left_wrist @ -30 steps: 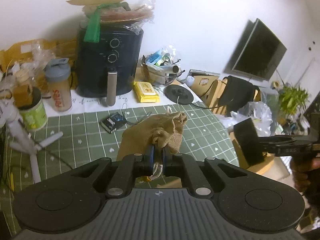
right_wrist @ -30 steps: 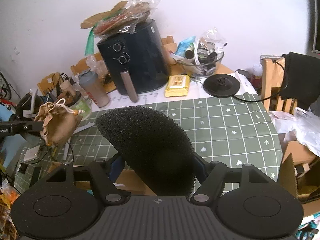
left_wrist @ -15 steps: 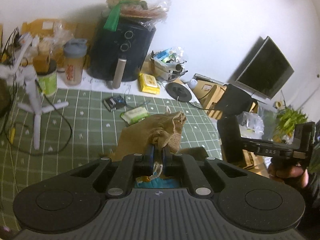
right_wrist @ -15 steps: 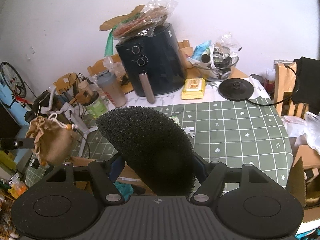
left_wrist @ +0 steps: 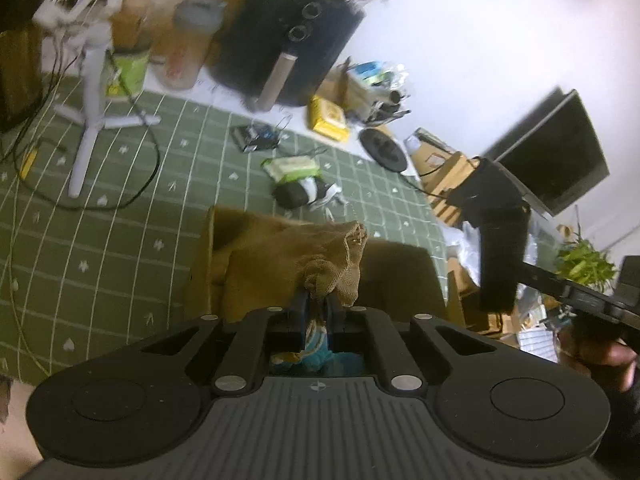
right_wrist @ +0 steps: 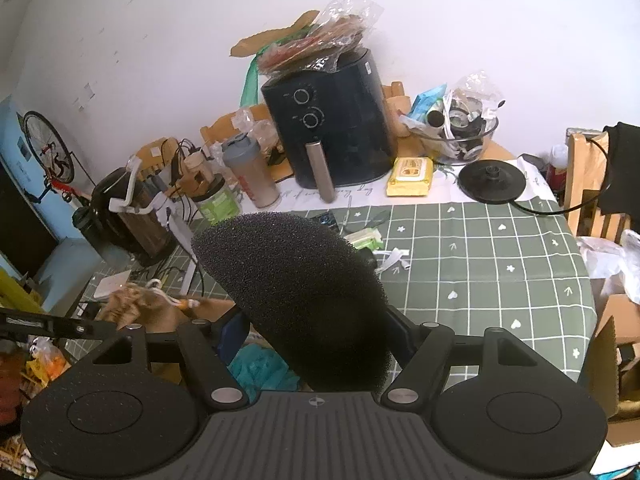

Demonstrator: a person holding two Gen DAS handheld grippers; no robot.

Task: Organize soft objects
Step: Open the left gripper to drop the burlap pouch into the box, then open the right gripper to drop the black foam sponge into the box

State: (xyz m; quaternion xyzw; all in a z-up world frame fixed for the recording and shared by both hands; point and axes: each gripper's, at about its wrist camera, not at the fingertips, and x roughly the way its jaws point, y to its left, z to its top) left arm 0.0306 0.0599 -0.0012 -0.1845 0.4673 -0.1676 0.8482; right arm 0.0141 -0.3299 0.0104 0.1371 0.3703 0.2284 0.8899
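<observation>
Burlap pouch, limp and light, is hanging at centre frame over a cardboard box, the left tongs clenching its gathered neck, the best hold. Squashy black foam is filling the right tongs, gripped across its width.

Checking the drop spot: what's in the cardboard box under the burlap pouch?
Below the burlap pouch, the cardboard box shows teal fabric. The pouch and the black foam hide the rest.
</observation>
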